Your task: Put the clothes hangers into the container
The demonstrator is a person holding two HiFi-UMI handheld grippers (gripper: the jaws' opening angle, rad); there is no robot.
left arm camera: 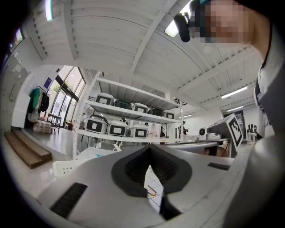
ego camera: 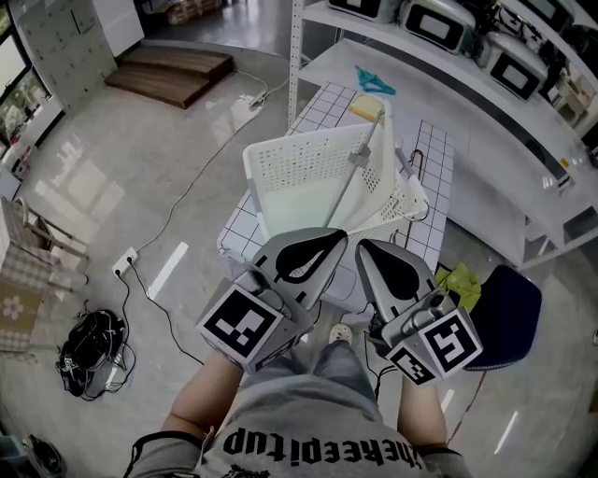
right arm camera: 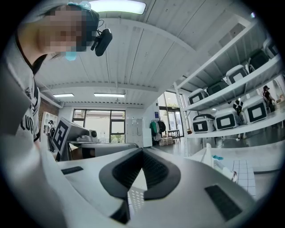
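Note:
A white perforated basket stands on the checkered table. Several pale hangers lean inside it and poke over its right rim. A dark hanger hook lies on the table just right of the basket, and it also shows in the left gripper view. A teal hanger lies on the shelf behind. My left gripper and right gripper hover side by side at the table's near edge, short of the basket. Both are shut with nothing between the jaws.
White shelves with boxy appliances run along the right. A dark blue stool and a yellow-green cloth sit by my right side. Cables and a power strip lie on the floor at left, near a black bag.

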